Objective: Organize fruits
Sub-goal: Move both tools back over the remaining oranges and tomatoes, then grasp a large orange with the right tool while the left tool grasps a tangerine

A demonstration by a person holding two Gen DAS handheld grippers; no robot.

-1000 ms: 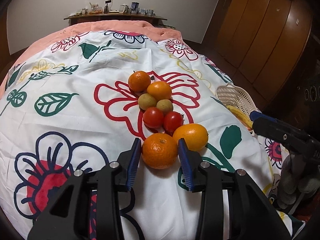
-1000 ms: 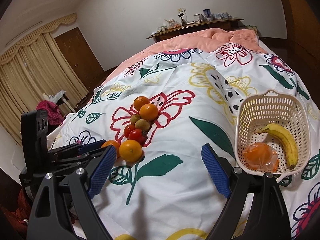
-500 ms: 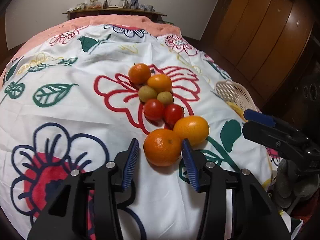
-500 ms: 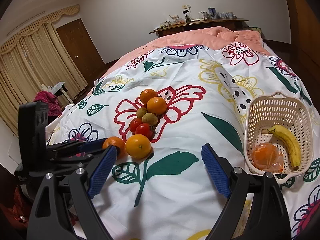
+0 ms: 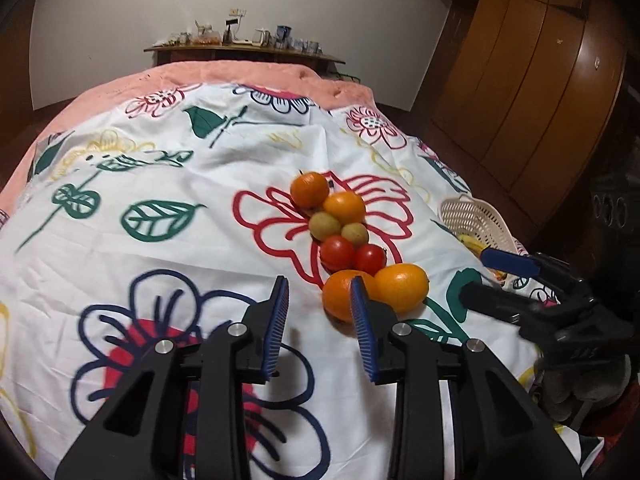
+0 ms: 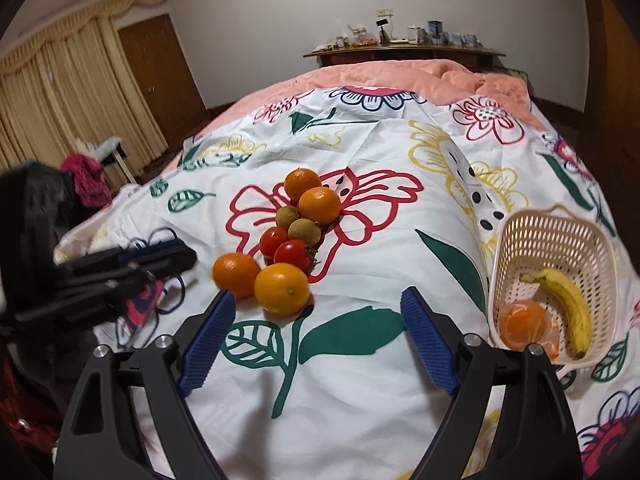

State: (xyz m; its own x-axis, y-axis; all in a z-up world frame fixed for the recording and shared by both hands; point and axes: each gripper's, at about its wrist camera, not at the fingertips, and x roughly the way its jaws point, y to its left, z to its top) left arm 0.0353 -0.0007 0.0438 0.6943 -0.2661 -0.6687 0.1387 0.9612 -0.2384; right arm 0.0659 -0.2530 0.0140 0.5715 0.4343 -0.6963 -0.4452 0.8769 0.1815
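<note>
Fruit lies in a line on the flowered bedsheet: two oranges, two red tomatoes, two small green-brown fruits and two tangerines. My left gripper hangs just left of the near orange, whose edge is hidden behind its right finger. Its jaws are closing with only sheet between them. My right gripper is open wide and closing slightly. The second orange sits just ahead of its left fingertip, untouched. A cream basket holds a banana and a bagged orange.
The left gripper shows at the left of the right wrist view, the right gripper at the right of the left wrist view. Behind the bed stands a shelf of small items. A wooden wardrobe is on the right, curtains on the left.
My left gripper slid left off the near orange, which was between its fingers, and its jaws narrowed. My right gripper moved in closer to the two oranges.
</note>
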